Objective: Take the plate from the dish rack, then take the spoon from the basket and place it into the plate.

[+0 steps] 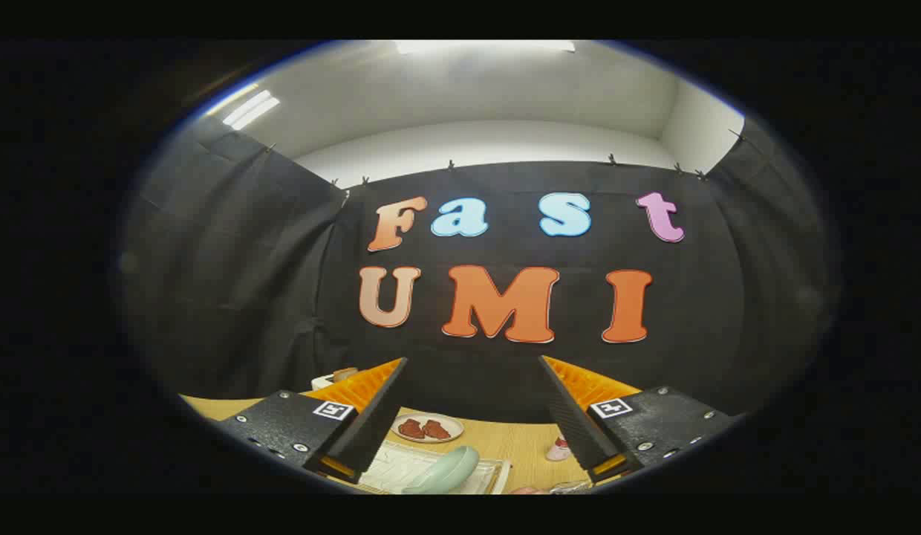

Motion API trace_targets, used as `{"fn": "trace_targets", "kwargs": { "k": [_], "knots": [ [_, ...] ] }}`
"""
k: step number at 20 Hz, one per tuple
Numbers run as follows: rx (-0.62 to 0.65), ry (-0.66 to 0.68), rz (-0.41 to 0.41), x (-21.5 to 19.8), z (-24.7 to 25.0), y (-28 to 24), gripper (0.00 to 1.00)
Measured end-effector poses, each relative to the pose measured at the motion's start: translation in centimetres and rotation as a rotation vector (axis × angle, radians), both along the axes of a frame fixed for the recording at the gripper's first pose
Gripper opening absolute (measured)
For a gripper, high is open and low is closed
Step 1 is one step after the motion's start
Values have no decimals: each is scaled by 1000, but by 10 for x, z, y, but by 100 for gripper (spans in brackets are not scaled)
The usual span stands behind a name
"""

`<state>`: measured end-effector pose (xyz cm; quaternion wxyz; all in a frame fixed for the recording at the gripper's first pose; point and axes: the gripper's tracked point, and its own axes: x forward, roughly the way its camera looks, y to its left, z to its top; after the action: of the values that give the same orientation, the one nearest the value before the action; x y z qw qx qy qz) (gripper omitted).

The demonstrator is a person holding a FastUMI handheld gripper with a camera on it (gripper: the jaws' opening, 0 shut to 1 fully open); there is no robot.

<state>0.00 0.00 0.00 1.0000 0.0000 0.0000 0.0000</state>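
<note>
My gripper (pixel 472 362) is open, its two fingers spread wide and raised well above the wooden table (pixel 516 442). Low between the fingers, a pale green plate (pixel 444 471) leans on a clear, whitish dish rack (pixel 401 468). The fingers touch neither of them. Just beyond the rack sits a small pale plate (pixel 427 429) holding two red-brown pieces. I cannot make out a spoon or a basket.
A small pink and white object (pixel 558 449) stands on the table by the right finger. Behind the left finger, a light-coloured item (pixel 334 375) peeks out at the table's far side. The black cloth wall closes off the back and both sides.
</note>
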Motion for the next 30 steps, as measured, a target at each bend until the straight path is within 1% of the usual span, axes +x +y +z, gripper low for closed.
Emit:
{"fn": "trace_targets", "kwargs": {
  "k": [7,14,17,23,26,28,30],
  "knots": [
    [5,16,-10,1,-5,-4,99],
    [41,118,-31,2,-29,-14,100],
    [69,217,-18,6,-50,-10,99],
    [99,547,22,10,-123,4,100],
    [126,673,25,9,-155,7,100],
    [164,719,38,13,-167,16,100],
    [165,745,40,23,-174,18,99]
  ]
}}
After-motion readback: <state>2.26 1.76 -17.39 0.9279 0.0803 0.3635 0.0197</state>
